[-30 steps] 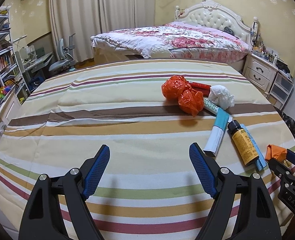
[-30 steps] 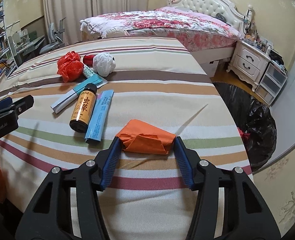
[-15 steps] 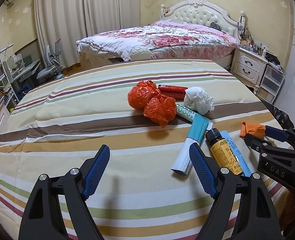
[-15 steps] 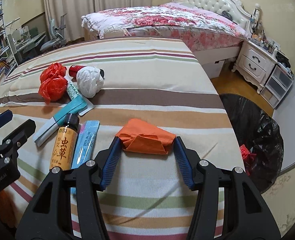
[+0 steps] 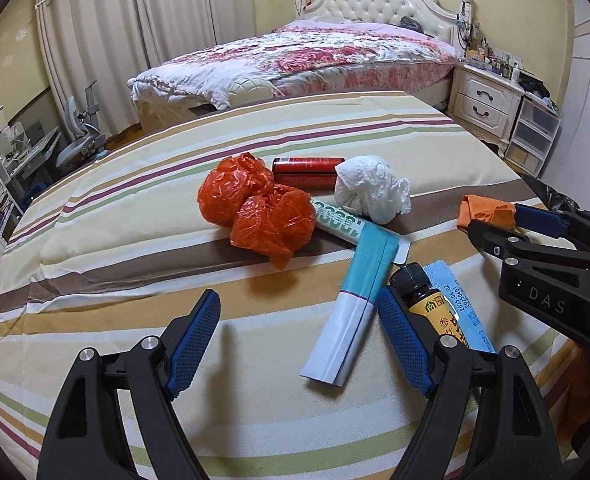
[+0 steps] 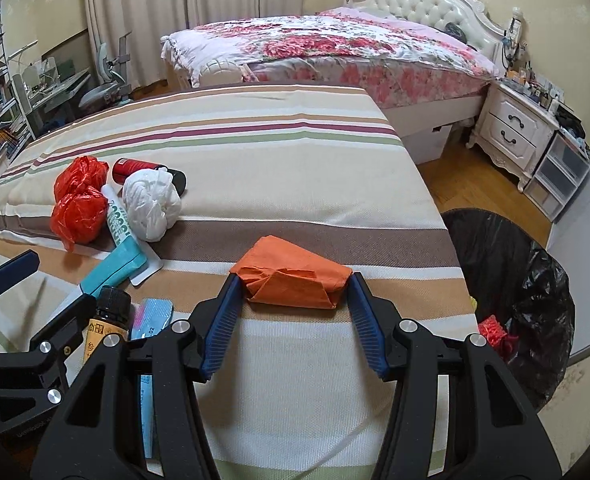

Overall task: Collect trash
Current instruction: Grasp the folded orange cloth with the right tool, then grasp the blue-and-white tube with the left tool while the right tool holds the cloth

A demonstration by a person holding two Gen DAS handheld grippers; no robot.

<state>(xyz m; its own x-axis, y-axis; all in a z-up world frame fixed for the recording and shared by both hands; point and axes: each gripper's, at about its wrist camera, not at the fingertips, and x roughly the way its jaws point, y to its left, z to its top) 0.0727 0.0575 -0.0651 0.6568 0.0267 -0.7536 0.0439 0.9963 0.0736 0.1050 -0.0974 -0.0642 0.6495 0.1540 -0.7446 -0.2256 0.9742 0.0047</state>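
Right wrist view: the right gripper is closed on a folded orange paper wad, one blue pad against each end; the wad sits at frame centre, above the striped sheet. A black trash bag stands open on the floor at the right edge of the frame, beside the mattress, with something red inside it.

Left wrist view: the left gripper is wide open and holds nothing. Its right pad is just beside a brown bottle with a black cap. A teal-and-white tube lies between the fingers' far ends, slanting toward the upper right.

Remaining trash on the sheet, centre of the left view:
- two orange-red plastic bags, touching each other
- a red can on its side behind them
- a white crumpled bag to the right of the can
- a white-and-green tube partly under the bags
- a blue packet right of the bottle

The right gripper with the wad also shows at the right edge of the left view.
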